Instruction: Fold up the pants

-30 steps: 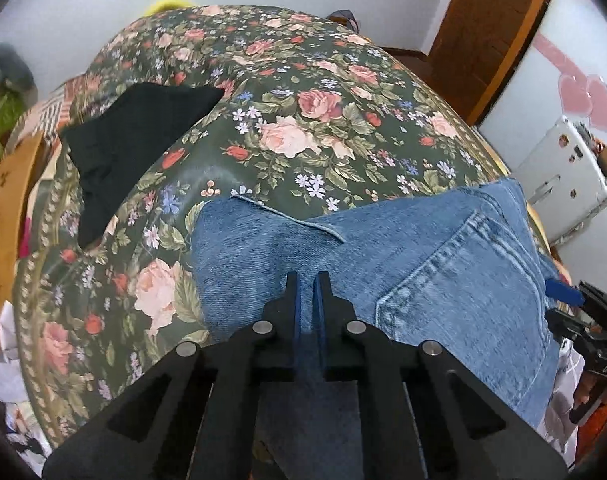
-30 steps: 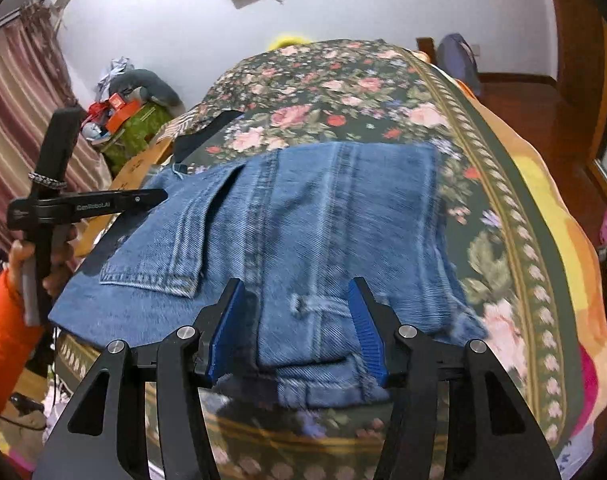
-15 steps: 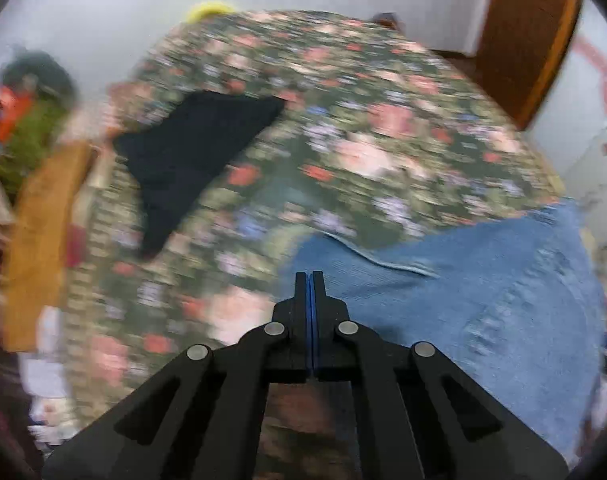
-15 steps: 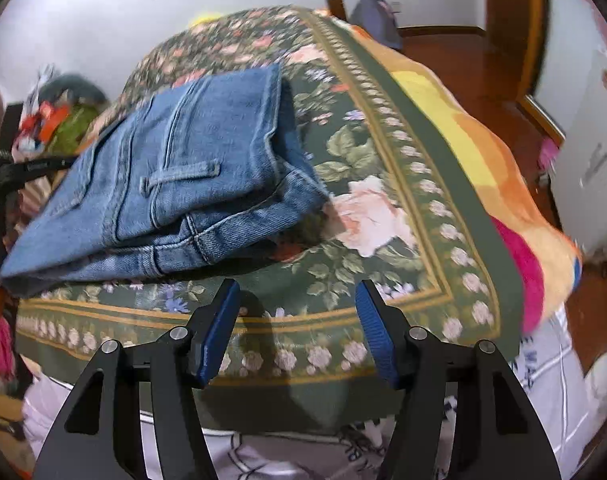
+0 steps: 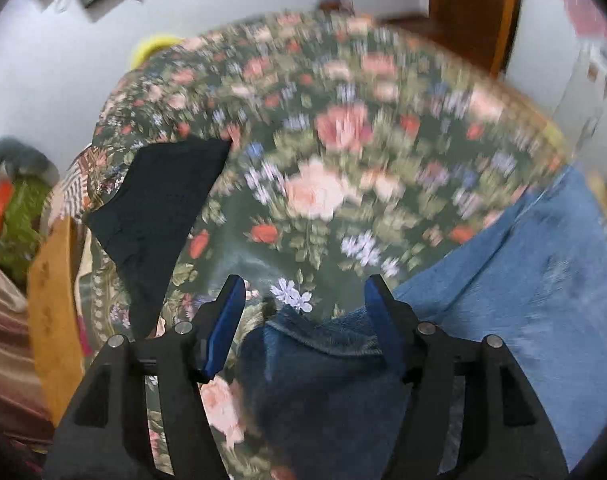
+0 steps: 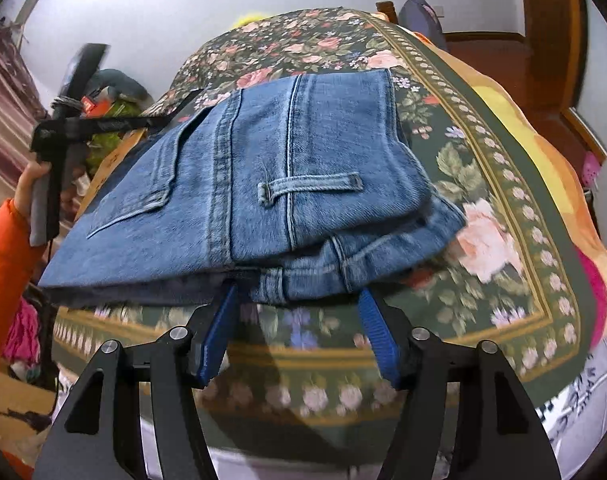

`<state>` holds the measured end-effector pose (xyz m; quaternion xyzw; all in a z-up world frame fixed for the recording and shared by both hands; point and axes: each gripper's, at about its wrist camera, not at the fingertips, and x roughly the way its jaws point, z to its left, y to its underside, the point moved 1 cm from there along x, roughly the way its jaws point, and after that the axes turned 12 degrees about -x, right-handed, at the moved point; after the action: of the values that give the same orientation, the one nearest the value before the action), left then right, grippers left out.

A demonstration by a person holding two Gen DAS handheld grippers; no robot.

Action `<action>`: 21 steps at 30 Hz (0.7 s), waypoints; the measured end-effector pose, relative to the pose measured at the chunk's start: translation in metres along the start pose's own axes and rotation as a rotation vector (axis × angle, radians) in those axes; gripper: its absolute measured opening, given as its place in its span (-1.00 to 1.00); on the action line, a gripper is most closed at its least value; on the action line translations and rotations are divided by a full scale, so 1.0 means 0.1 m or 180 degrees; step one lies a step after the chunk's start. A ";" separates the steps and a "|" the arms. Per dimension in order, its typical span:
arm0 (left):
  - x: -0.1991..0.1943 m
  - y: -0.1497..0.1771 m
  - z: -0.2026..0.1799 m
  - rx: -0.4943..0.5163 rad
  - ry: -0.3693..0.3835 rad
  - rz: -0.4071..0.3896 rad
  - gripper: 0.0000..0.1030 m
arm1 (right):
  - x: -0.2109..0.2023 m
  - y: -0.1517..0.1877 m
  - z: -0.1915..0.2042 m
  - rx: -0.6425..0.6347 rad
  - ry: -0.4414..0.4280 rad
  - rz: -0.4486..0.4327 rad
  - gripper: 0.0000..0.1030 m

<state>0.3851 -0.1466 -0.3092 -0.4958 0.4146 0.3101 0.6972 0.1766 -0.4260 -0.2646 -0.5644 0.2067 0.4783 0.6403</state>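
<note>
Left claw [image 5: 303, 300]: my jaws are opening, blue pads apart; a dark denim corner of the pants [image 5: 523, 280] lies between them, against the right pad and clear of the left one. The view is blurred.
Right claw [image 6: 297, 300]: my jaws are opening too, pads set wide just short of the folded waistband edge, gripping nothing.
Pants: blue jeans folded into a flat stack on the bed [image 6: 483, 152], directly ahead of my right claw, belt loop and back pocket facing up; beyond my left claw they spread away to the right.
Bed: floral green cover with a gold border, running under both claws.
Black garment [image 5: 155, 208]: lying ahead and left of my left claw, apart from the pants.
My left hand [image 6: 33, 184]: orange sleeve, gripping the handle far left of my right claw.
</note>
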 end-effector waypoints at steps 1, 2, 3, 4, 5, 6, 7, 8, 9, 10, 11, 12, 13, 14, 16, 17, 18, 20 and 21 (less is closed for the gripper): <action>0.09 0.02 -0.03 0.0076 -0.0090 0.0045 0.21 | 0.01 -0.03 -0.02 0.0021 -0.0010 0.0005 0.14; 0.13 0.03 -0.02 0.0086 -0.0087 0.0053 0.22 | 0.03 -0.07 -0.05 0.0032 -0.0012 0.0004 0.14; 0.15 0.03 0.05 0.0009 0.0027 0.0060 0.24 | 0.05 -0.12 -0.07 0.0027 0.0007 0.0005 0.14; 0.16 0.03 0.13 -0.0085 0.0086 0.0083 0.32 | 0.08 -0.17 -0.07 0.0014 0.0026 0.0017 0.14; 0.17 0.05 0.20 -0.0145 0.0106 0.0098 0.34 | 0.10 -0.22 -0.08 -0.0011 0.0049 0.0024 0.14; 0.18 0.08 0.29 -0.0213 0.0150 0.0125 0.36 | 0.13 -0.28 -0.10 -0.0046 0.0073 0.0020 0.14; 0.19 0.11 0.37 -0.0250 0.0191 0.0146 0.37 | 0.15 -0.33 -0.11 -0.0075 0.0090 0.0012 0.14; 0.19 0.16 0.45 -0.0308 0.0233 0.0172 0.38 | 0.15 -0.37 -0.13 -0.0095 0.0100 0.0002 0.14; 0.18 0.24 0.57 -0.0401 0.0318 0.0206 0.38 | 0.20 -0.47 -0.16 -0.0125 0.0108 -0.0026 0.14; 0.15 0.28 0.61 -0.0446 0.0355 0.0218 0.38 | 0.23 -0.54 -0.17 -0.0147 0.0114 -0.0046 0.14; 0.11 0.36 0.67 -0.0502 0.0396 0.0227 0.38 | 0.27 -0.62 -0.18 -0.0175 0.0132 -0.0059 0.14; 0.05 0.44 0.73 -0.0546 0.0440 0.0222 0.38 | 0.32 -0.70 -0.19 -0.0211 0.0156 -0.0072 0.13; -0.02 0.54 0.78 -0.0584 0.0477 0.0212 0.38 | 0.36 -0.78 -0.19 -0.0262 0.0175 -0.0082 0.13; -0.08 0.61 0.78 -0.0617 0.0493 0.0207 0.38 | 0.39 -0.87 -0.19 -0.0322 0.0190 -0.0097 0.13; -0.23 0.81 0.78 -0.0720 0.0527 0.0201 0.38 | 0.44 -1.02 -0.21 -0.0403 0.0201 -0.0123 0.13; -0.32 0.92 0.75 -0.0744 0.0535 0.0207 0.38 | 0.45 -1.08 -0.21 -0.0443 0.0206 -0.0139 0.13; -0.41 1.04 0.70 -0.0745 0.0552 0.0211 0.38 | 0.46 -1.14 -0.21 -0.0473 0.0221 -0.0150 0.13; -0.55 1.23 0.60 -0.0772 0.0650 0.0237 0.38 | 0.43 -1.19 -0.24 -0.0558 0.0287 -0.0133 0.13; -0.64 1.36 0.51 -0.0812 0.0741 0.0240 0.38 | 0.39 -1.19 -0.25 -0.0589 0.0324 -0.0133 0.13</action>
<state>0.2547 -0.0561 -0.3036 -0.5969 0.4682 0.3266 0.5638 0.3022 -0.4229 -0.2407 -0.6488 0.1822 0.4526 0.5840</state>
